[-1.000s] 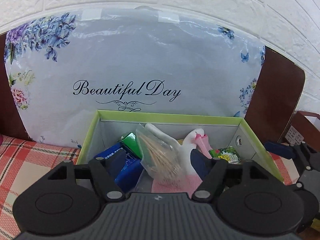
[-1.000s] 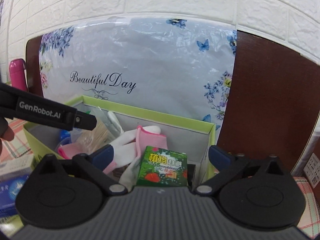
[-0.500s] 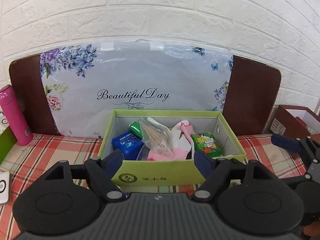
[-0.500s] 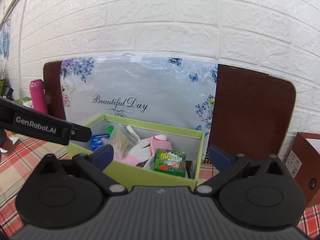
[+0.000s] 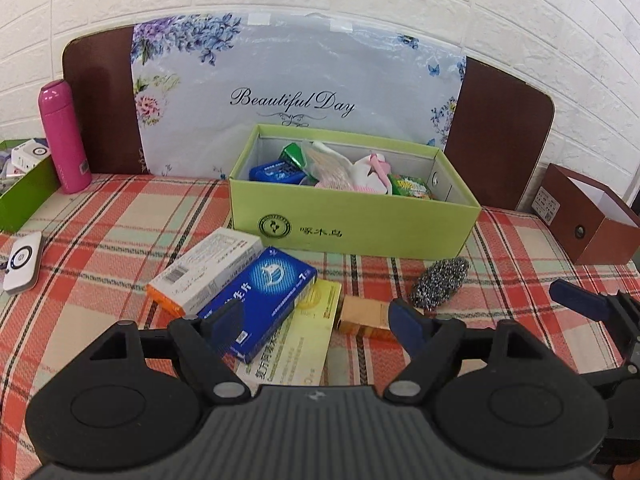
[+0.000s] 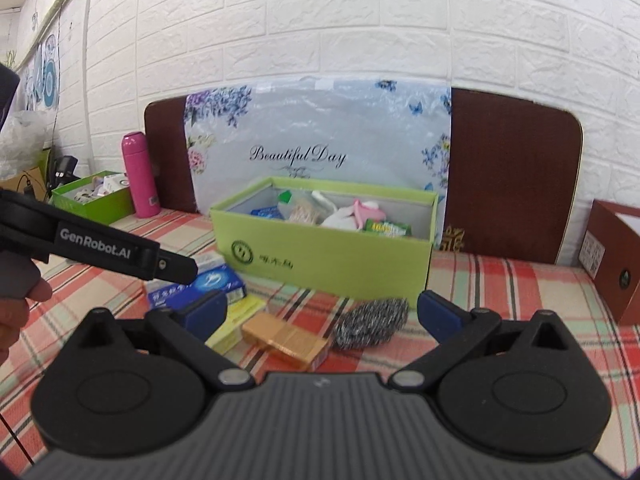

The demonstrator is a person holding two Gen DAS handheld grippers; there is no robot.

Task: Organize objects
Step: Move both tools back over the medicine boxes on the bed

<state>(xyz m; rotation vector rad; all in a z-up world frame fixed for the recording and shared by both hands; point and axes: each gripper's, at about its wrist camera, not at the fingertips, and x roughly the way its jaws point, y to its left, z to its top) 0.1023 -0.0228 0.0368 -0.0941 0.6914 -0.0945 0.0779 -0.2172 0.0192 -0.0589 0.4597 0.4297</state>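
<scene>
pulling back from the green box (image 5: 360, 228) at frame centre, both the left gripper (image 5: 316, 320) and right gripper (image 6: 322, 312) hung wide open and empty, so the blue box (image 5: 260, 300), gold box (image 5: 362, 318) and steel scourer (image 5: 440, 284) in the lower middle remained to be packed

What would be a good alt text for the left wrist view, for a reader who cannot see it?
The open left tongs hang empty above a blue box, a white box, a gold box and a steel scourer on a plaid cloth. Behind them stands a green box already holding small items.
</scene>
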